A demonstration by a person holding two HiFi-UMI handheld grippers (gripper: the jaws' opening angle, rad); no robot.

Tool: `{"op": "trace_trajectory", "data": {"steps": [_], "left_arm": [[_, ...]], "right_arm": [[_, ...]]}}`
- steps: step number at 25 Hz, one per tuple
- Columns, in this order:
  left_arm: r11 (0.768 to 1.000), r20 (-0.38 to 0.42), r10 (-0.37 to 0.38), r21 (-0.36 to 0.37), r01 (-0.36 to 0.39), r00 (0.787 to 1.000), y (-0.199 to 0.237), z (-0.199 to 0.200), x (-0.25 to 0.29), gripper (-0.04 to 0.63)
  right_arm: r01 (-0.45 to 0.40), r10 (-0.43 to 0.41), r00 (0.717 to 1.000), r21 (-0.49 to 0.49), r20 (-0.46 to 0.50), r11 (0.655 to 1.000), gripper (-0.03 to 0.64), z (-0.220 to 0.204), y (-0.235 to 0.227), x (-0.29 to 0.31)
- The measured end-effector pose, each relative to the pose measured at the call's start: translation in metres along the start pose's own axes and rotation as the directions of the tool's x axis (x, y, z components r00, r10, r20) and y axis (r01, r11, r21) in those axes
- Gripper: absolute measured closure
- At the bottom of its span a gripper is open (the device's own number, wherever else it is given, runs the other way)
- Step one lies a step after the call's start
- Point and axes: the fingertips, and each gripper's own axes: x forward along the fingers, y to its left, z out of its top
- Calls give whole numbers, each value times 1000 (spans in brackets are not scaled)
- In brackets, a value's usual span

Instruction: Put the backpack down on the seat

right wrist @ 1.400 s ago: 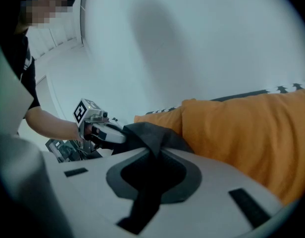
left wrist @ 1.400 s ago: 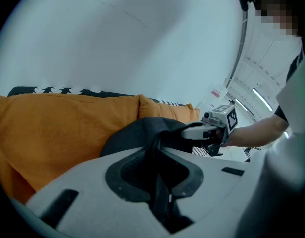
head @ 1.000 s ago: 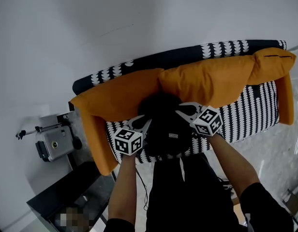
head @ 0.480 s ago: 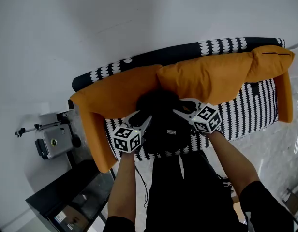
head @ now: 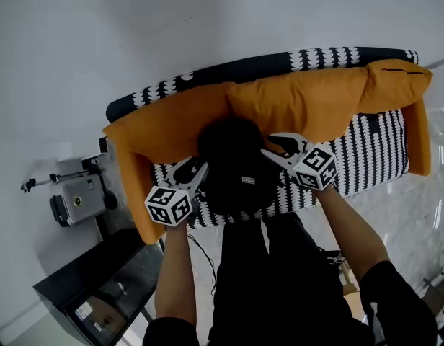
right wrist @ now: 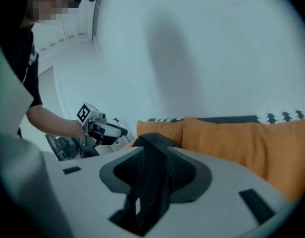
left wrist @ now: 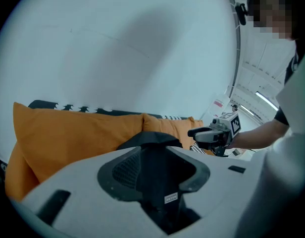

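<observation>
Off the left end of the sofa, a grey box-shaped device (head: 79,200) sits low by the white wall, and a glossy black cabinet (head: 78,287) stands nearer the person. The sofa has a black-and-white patterned seat (head: 380,150) with an orange padded arm at each end and long orange back cushions (head: 308,103) along its back edge. The left gripper (head: 193,170), with its marker cube, hovers over the seat's front edge, near the left arm and just beside the backpack's left flank. Its jaws have just been opening and stand wide apart; the bag's black fabric shows in the gap, but the pads do not press on it. The rounded black fabric backpack (head: 233,161) lies on the seat, left of the seat's middle, its top against the back cushions and its lower end reaching the front edge, a small white label facing up. The right gripper (head: 274,147) is at the bag's right flank, over the seat. Its jaws have also just been opening and are spread wide, released, with dark backpack material visible between them and no grip on it.
</observation>
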Motion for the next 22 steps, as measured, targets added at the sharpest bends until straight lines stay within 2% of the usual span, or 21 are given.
{"op": "trace_trajectory", "data": {"steps": [2,3,6,9,14,22], "left_arm": [[1000,30,-22,19,21,999,-14,12,-10,463],[999,47,-30,32,28,998,-22,20,-16,502],[997,122,-38,76,29,992,-44,50,-32,551],[994,194,-59,99,41,979,-70,75,-53,566],[992,296,-127,55,116,947,-114,106,-93,572],[968,350,-215,200,152,912,-186,123,-160,572]], "right_arm": [[-25,26,999,-28,34,999,470,17,15,-9],[-36,38,998,-38,57,999,488,27,22,-15],[-71,80,988,-70,134,995,549,63,43,-33],[-109,130,972,-115,197,987,577,95,71,-57],[-163,218,931,-200,293,966,584,142,122,-106],[-145,254,905,-316,341,938,588,174,177,-180]]}}
